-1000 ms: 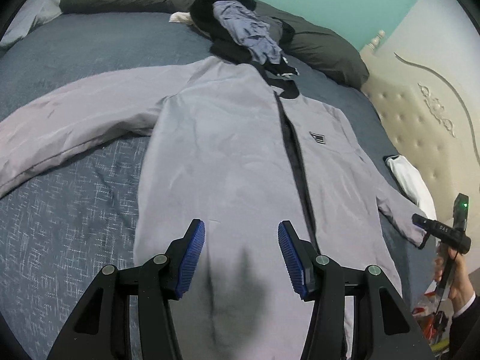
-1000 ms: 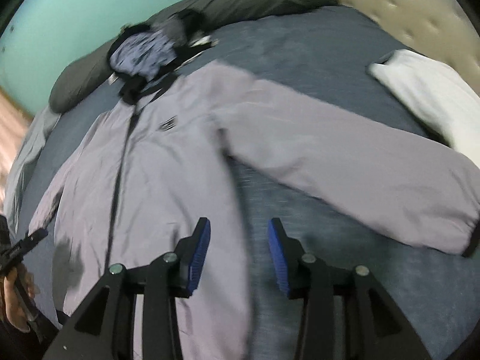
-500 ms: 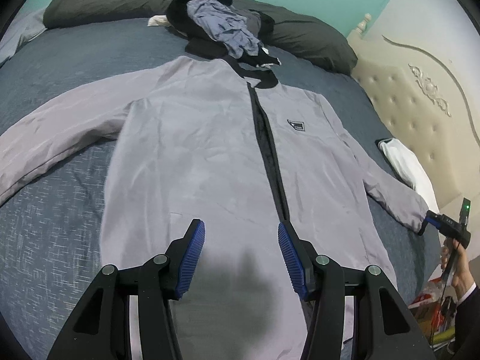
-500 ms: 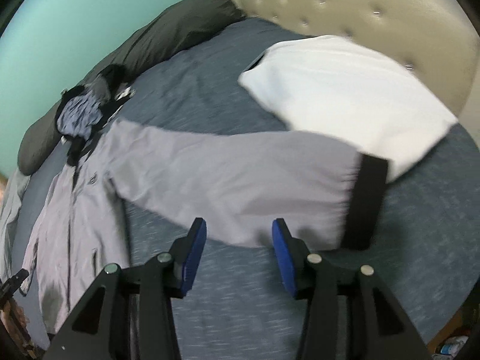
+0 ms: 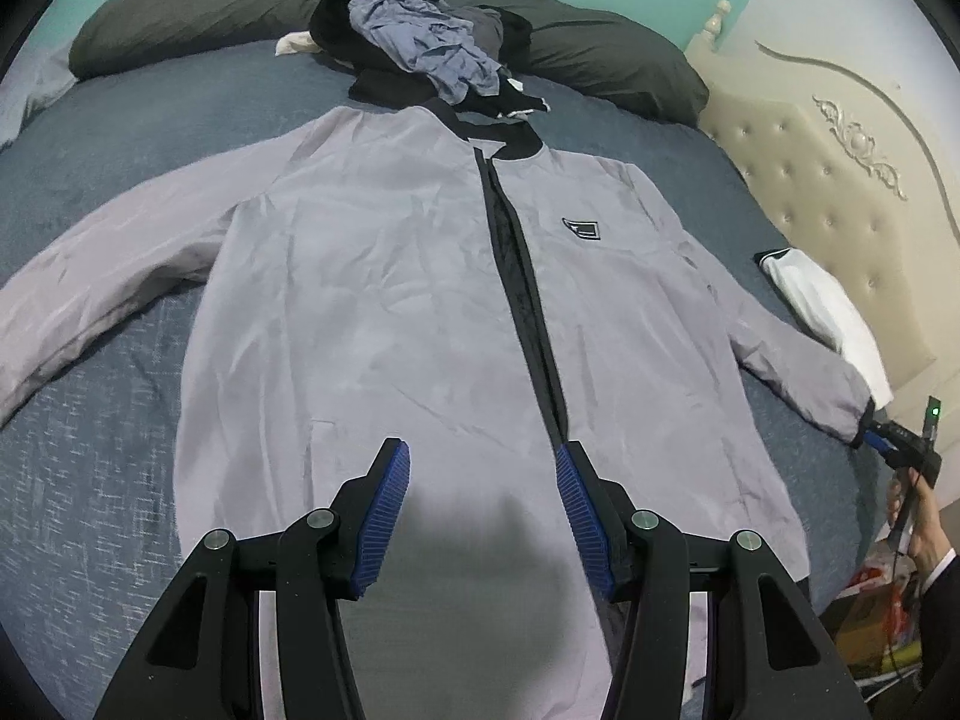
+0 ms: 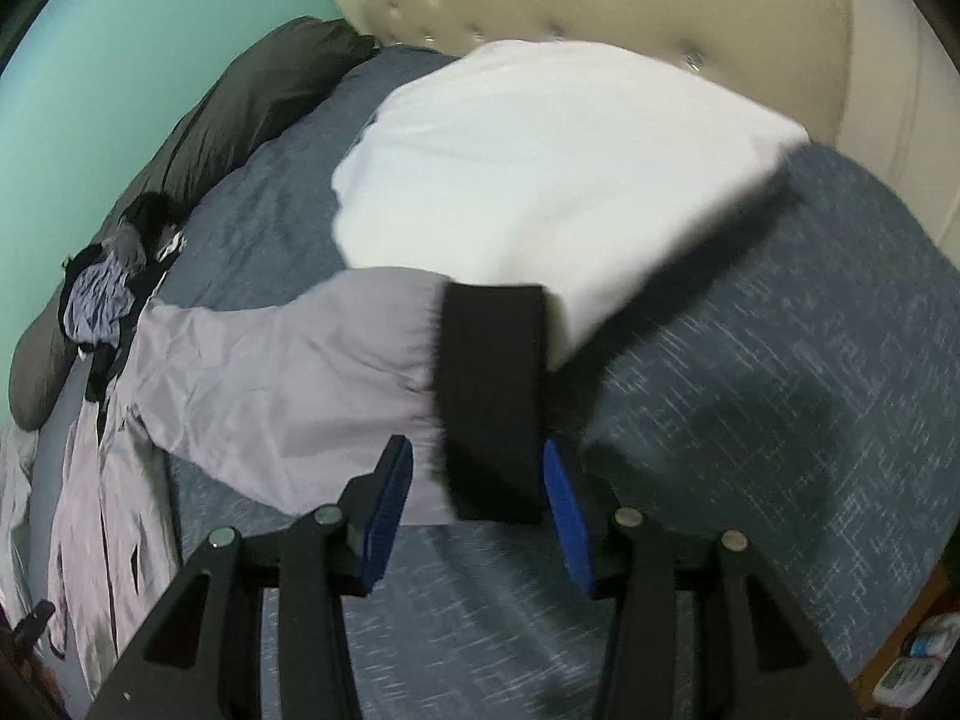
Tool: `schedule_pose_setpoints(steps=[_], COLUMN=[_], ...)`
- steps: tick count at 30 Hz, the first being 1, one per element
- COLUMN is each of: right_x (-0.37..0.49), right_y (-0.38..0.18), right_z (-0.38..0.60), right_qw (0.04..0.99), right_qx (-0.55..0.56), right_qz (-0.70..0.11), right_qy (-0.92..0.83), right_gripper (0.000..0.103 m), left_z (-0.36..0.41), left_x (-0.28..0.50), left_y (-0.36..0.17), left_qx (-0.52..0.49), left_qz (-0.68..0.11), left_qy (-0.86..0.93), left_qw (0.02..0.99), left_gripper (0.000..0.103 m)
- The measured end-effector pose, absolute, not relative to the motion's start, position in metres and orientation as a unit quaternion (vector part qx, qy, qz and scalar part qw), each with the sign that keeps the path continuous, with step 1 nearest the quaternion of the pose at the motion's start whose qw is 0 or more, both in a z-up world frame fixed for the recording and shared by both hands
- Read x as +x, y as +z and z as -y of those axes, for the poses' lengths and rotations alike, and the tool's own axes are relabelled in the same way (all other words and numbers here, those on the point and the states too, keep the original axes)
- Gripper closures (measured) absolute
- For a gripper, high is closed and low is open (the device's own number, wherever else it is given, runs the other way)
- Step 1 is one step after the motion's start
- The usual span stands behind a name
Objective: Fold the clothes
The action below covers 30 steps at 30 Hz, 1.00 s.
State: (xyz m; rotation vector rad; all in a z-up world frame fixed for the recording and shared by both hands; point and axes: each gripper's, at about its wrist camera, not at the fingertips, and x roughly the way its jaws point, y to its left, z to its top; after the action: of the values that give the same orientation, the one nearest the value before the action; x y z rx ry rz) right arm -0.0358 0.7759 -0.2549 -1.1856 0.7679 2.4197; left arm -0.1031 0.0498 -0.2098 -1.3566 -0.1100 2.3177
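A grey zip jacket (image 5: 384,312) with black collar and cuffs lies spread flat, front up, on the blue bedspread (image 5: 90,420). My left gripper (image 5: 483,474) hovers open over the jacket's lower hem, nothing between its fingers. My right gripper (image 6: 477,480) is open at the end of the jacket's right sleeve (image 6: 288,372), with the black cuff (image 6: 492,396) lying between its blue pads. In the left wrist view the right gripper (image 5: 882,435) shows at the sleeve end on the far right, held by a hand (image 5: 918,534).
A pile of dark and blue clothes (image 5: 420,54) sits above the collar by dark pillows (image 5: 600,54). A white folded item (image 6: 540,156) lies beside the cuff. A padded cream headboard (image 5: 840,192) bounds the right side; clutter lies on the floor (image 6: 912,660).
My right gripper swung right along the sleeve and came down at the black cuff. The left gripper drifted slightly, keeping over the hem, still open.
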Motion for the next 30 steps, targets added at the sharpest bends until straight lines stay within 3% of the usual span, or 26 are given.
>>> schedule_pose_setpoints(steps=[12,20,30], right_x=[-0.031,-0.024,-0.017], right_y=[-0.284,-0.267,-0.182], right_z=[-0.796,-0.787,-0.785], right_qw=[0.141,0.134,0.138], right_qx=[-0.377,-0.343,-0.265], right_qz=[-0.320,-0.294,-0.244], right_qy=[0.858,0.882,0.922], right_gripper=[0.056,0.100,0.100], left_z=[-0.061,-0.068,-0.071], left_x=[-0.103,-0.104,-0.101], left_y=[-0.216,-0.219,-0.209], left_qx=[-0.500,-0.503,-0.495], left_qz=[0.024,0.022,0.023], left_qy=[0.837,0.835,0.838], left_qw=[0.220,0.223,0.228], left_gripper=[0.048,0.048,0.048])
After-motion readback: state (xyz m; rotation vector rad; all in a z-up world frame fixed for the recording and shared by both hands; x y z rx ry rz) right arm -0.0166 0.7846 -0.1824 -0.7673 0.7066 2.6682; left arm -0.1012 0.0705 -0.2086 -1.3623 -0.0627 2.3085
